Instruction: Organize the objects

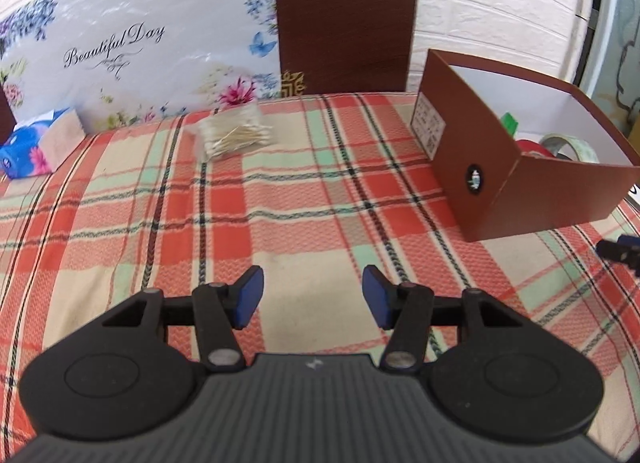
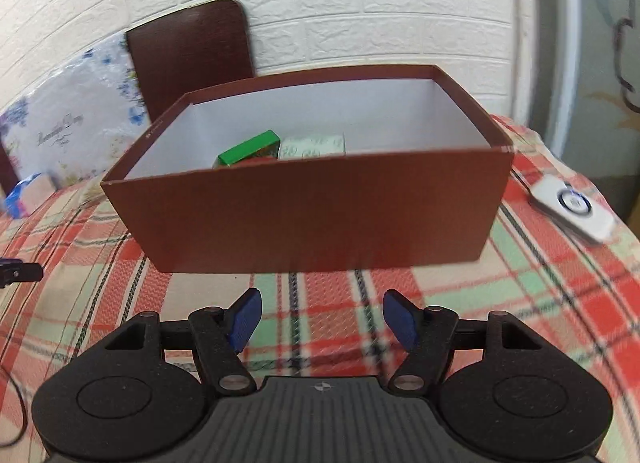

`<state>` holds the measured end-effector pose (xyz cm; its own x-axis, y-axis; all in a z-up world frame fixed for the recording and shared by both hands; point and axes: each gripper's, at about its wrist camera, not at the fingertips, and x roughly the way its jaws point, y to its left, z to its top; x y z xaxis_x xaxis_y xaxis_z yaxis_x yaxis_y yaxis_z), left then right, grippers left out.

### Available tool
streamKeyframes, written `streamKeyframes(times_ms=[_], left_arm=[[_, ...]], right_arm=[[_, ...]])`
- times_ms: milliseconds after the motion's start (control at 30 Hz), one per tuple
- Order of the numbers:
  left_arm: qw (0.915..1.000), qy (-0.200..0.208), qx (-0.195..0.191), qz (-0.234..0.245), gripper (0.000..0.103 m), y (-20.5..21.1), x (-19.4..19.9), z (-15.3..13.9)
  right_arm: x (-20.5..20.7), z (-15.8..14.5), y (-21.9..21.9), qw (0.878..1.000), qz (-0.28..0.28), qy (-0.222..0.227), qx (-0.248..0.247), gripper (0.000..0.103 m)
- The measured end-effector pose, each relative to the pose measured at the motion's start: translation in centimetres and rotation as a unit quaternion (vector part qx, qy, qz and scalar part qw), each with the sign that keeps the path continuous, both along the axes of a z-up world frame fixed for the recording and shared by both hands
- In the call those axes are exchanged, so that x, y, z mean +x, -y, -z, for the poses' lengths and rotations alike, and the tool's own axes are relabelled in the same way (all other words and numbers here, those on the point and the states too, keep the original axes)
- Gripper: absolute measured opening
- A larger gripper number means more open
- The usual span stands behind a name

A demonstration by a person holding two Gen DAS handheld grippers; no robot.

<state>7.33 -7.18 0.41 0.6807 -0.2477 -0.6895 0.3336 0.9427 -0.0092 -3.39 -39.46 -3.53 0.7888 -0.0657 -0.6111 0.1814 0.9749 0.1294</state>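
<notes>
A brown cardboard box (image 1: 492,167) with a white inside stands at the right of the plaid-covered table (image 1: 280,203). Over its rim show a roll of tape (image 1: 568,147), something red and a green item. A clear packet of cotton swabs (image 1: 234,135) lies far ahead of my left gripper (image 1: 313,295), which is open and empty above the cloth. In the right wrist view the same box (image 2: 312,215) fills the middle, holding a green box (image 2: 250,149) and a pale green packet (image 2: 312,146). My right gripper (image 2: 322,317) hangs open and empty just in front of its near wall.
A blue tissue pack (image 1: 32,147) lies at the table's far left. A dark brown chair back (image 1: 344,19) and a floral bag (image 1: 132,43) stand behind the table. A white device with a ring (image 2: 572,207) lies right of the box.
</notes>
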Motion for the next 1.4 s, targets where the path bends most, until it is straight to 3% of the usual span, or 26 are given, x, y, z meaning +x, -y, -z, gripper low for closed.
streamKeyframes(times_ms=[133, 267, 367, 533, 700, 800, 900, 1033, 1133, 1233, 1400], left_arm=[[1.0000, 0.000, 0.000, 0.002, 0.057, 0.3, -0.2, 0.0], [1.0000, 0.007, 0.003, 0.003, 0.062, 0.6, -0.5, -0.1], [1.0000, 0.004, 0.005, 0.004, 0.062, 0.6, -0.5, -0.1], [1.0000, 0.000, 0.000, 0.002, 0.062, 0.4, 0.1, 0.3], [1.0000, 0.001, -0.007, -0.005, 0.062, -0.6, 0.6, 0.8], [0.9996, 0.000, -0.009, -0.025, 0.062, -2.1, 1.3, 1.3], [0.9976, 0.026, 0.002, -0.064, 0.063, -4.7, 2.2, 1.7], [0.9895, 0.067, 0.021, -0.127, 0.064, -9.2, 4.1, 3.1], [0.9835, 0.079, 0.022, -0.162, 0.066, -12.4, 5.2, 5.3], [0.9799, 0.080, -0.048, -0.176, 0.071, -14.8, 5.4, 5.8], [0.9811, 0.090, -0.065, -0.158, 0.072, -14.7, 5.4, 6.0]], right_arm=[[2.0, -0.8, 3.5, 0.997, -0.065, -0.033, -0.018, 0.072], [3.2, -0.2, 5.4, 0.996, -0.050, -0.059, -0.043, 0.072], [2.5, 0.6, 5.2, 0.997, -0.037, -0.058, -0.029, 0.071], [0.9, 1.0, 1.1, 0.996, -0.086, -0.033, -0.023, 0.071], [1.8, 0.8, -3.0, 0.992, -0.120, -0.026, -0.004, 0.071], [3.1, 0.0, -6.3, 0.986, -0.166, -0.020, -0.006, 0.071], [4.7, -0.7, -10.2, 0.976, -0.219, -0.017, 0.001, 0.067], [8.0, -1.8, -16.2, 0.965, -0.263, 0.001, -0.007, 0.065], [12.8, -2.3, -19.7, 0.970, -0.240, 0.020, -0.002, 0.067], [18.9, -2.3, -21.9, 0.980, -0.195, 0.030, 0.026, 0.073], [28.0, -1.2, -25.5, 0.989, -0.149, 0.010, 0.026, 0.082]])
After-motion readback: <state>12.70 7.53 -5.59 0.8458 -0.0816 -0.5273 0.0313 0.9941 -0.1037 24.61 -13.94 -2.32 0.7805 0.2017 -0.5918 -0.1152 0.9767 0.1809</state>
